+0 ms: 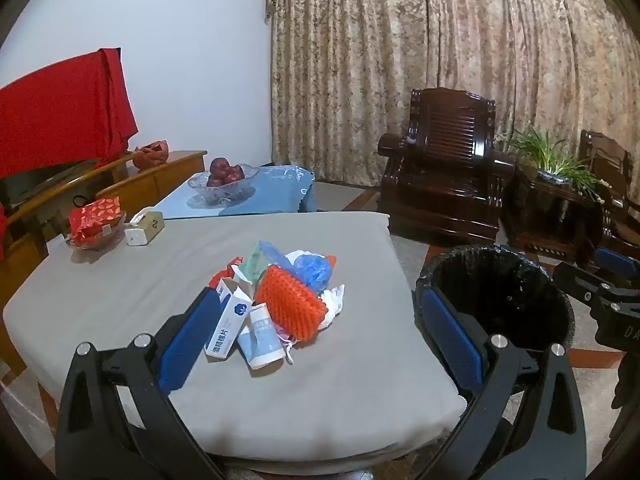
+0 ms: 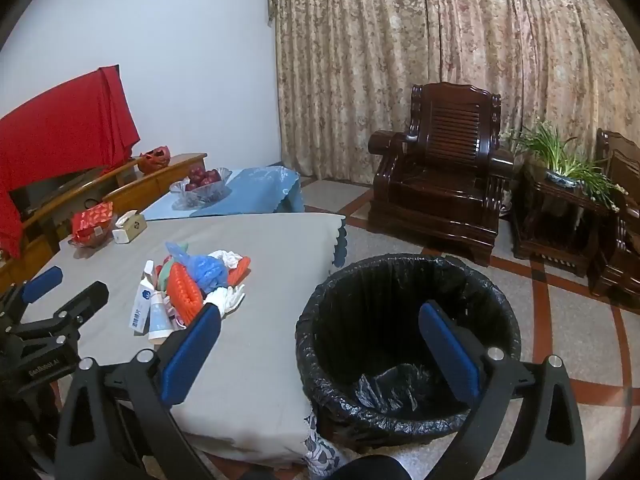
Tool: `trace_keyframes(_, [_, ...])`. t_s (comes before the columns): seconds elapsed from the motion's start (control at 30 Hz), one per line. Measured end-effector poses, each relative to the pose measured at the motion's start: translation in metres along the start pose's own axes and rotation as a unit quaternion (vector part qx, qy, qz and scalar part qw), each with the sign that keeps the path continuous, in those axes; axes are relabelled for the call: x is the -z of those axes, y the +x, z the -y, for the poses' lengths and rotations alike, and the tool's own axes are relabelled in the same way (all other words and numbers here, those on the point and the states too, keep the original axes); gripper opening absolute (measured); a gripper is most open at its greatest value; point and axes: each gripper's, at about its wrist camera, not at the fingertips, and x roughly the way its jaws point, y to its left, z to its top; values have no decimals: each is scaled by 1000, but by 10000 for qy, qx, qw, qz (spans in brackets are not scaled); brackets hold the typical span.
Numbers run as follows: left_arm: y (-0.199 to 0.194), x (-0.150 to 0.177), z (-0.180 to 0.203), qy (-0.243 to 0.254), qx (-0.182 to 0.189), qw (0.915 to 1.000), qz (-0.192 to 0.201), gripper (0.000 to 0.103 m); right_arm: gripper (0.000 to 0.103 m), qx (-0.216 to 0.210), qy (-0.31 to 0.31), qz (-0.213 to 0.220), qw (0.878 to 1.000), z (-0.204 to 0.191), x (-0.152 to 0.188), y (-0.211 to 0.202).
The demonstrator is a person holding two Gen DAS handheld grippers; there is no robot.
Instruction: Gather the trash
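The left hand-held gripper (image 1: 320,332) hangs spread and empty above the heap of mixed paper-and-plastic trash (image 1: 276,300), seemingly ready to grab; the right hand-held gripper (image 2: 320,344), also spread, waits over the black-lined round bin (image 2: 408,344).

We read few texts here. The white and blue cardboard box (image 1: 228,322) lying in the trash heap carries Chinese characters down its side, which we make out as 酒精棉片, under a round dark blue logo. The black body of the left gripper (image 2: 38,370), seen from the right wrist, bears small white lettering, seemingly "FastRobot.AI", though we cannot be sure. The black body of the right gripper (image 1: 618,330) shows the letters "DA" at the frame's edge.
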Motion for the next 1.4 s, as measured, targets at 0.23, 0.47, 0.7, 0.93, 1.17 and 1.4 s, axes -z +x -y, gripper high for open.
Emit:
trace_keyframes(0.23, [0, 0, 0, -26, 9, 10000, 9, 98, 97, 15, -23, -1, 10000, -1, 0, 0])
trace_keyframes(0.47, [0, 0, -1, -47, 6, 10000, 19, 98, 97, 15, -15, 4, 10000, -1, -1, 0])
trace_keyframes(0.7, [0, 0, -1, -53, 9, 10000, 12, 98, 97, 28, -38, -2, 10000, -3, -1, 0])
trace_keyframes(0.93, [2, -3, -9, -53, 7, 10000, 13, 98, 97, 27, -41, 3, 10000, -3, 0, 0])
trace_keyframes(1.17, [1, -3, -7, -52, 1, 10000, 8, 98, 97, 31, -42, 6, 10000, -3, 0, 0])
trace_keyframes(1.4, [1, -3, -7, -49, -3, 10000, 7, 98, 97, 31, -40, -2, 10000, -4, 0, 1])
